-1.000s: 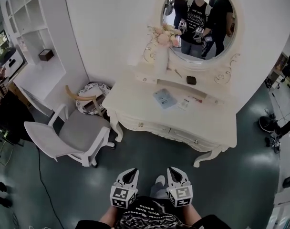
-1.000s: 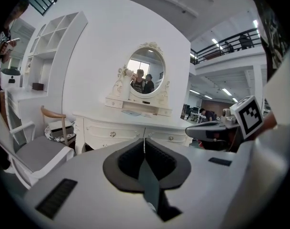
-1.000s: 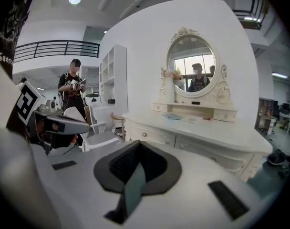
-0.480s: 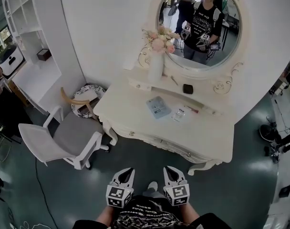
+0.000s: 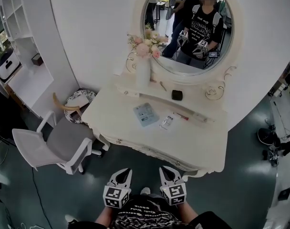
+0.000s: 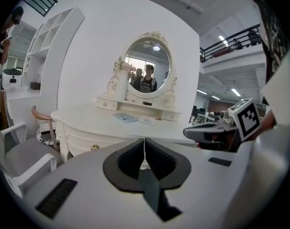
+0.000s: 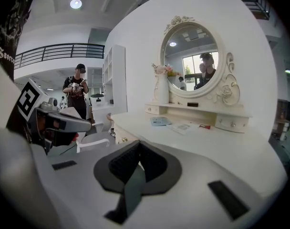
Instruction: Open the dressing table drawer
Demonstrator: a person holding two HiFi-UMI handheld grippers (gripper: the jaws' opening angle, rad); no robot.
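Closed and empty, the left claw (image 5: 125, 173) and right claw (image 5: 165, 171) sit side by side; the table (image 5: 197, 142) stands just ahead, its drawer (image 6: 95, 142) shut.

From the head view the tabletop (image 5: 192, 137) overhangs the drawer fronts and hides them, save one knob (image 5: 119, 141). Print on the blue booklet (image 5: 146, 114) and the packet (image 5: 167, 122) is too small to read. The arms behind the left tool (image 5: 123, 174) and right tool (image 5: 167, 173) run off the bottom edge.
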